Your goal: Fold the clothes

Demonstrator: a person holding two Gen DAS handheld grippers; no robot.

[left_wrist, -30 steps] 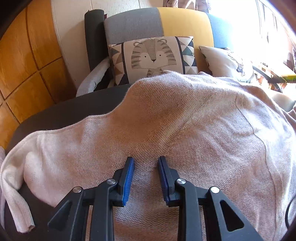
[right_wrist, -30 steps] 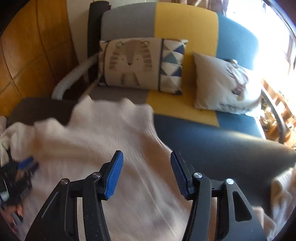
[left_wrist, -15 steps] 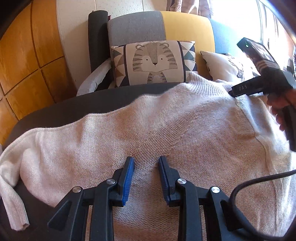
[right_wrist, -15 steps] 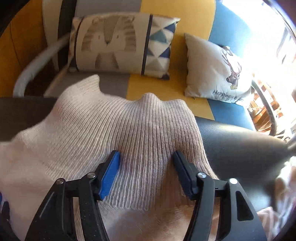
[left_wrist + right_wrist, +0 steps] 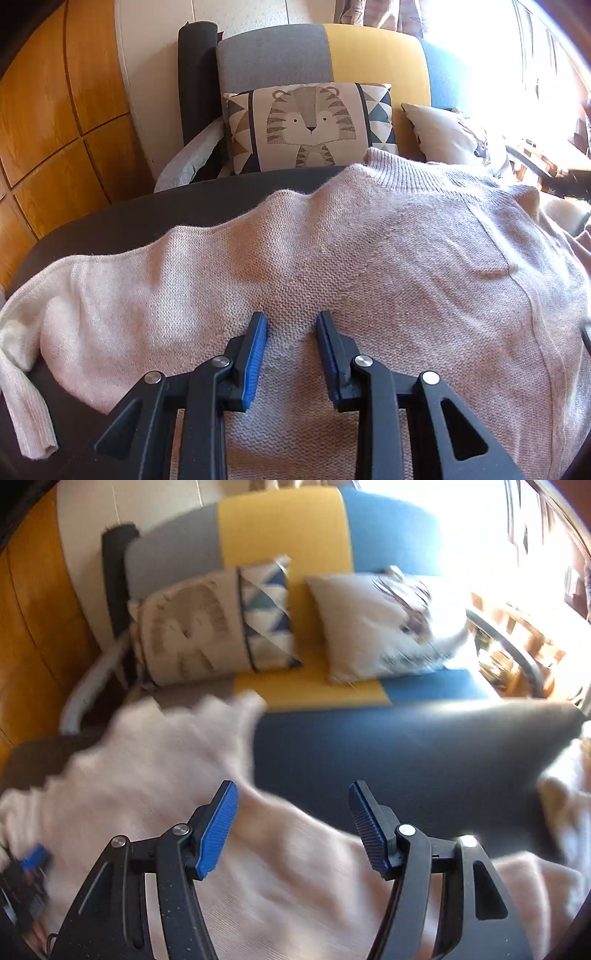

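From the left wrist we see the beige sweater (image 5: pixel 369 258) spread across the dark table (image 5: pixel 177 210) in front of the tiger cushion (image 5: pixel 310 125), and our left gripper (image 5: pixel 291 325) rests on the knit, jaws partly apart, clamping nothing. From the right wrist, blurred, our right gripper (image 5: pixel 293 794) hangs over the sweater's edge, jaws wide, nothing between them.

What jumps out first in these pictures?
A big beige knitted sweater lies spread across a dark table, filling most of the left view, with the left gripper standing on its middle. Behind the table, a tiger cushion leans on a grey, yellow and blue sofa. The right gripper hangs open over the sweater's edge.
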